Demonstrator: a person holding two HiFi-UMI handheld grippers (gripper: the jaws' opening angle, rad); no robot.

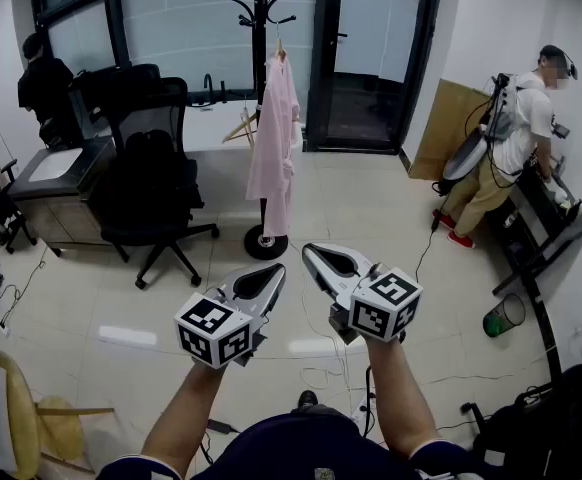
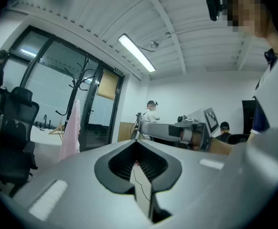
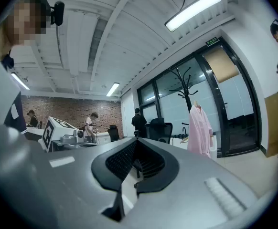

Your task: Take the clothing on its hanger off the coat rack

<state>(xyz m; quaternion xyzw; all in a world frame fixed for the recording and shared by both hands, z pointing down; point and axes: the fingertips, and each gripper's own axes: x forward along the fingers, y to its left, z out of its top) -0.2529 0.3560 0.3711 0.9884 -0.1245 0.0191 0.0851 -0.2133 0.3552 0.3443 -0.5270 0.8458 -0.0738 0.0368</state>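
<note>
1. Pink garment (image 1: 273, 138) hangs on its hanger from the black coat rack (image 1: 259, 13), in the upper middle of the head view. It drapes down along the rack's pole, ending just above the round base on the pale tiled floor.
2. The left gripper (image 1: 271, 276) and the right gripper (image 1: 313, 258) are held out side by side in the lower middle of the frame. Both point level toward the rack and are well apart from the garment.
3. The left gripper's fingers are closed together, with nothing between them. In its own view the garment (image 2: 70, 132) shows at the left middle.
4. The right gripper's fingers are also closed together and hold nothing. In its own view the garment (image 3: 199, 130) shows right of centre, in front of the glass wall.
5. A black office chair (image 1: 151, 188) stands left of the rack.
6. A person in a white top (image 1: 519, 133) stands at the right edge, bent over a dark desk.
7. A green bin (image 1: 504, 315) sits on the floor below that desk.
</note>
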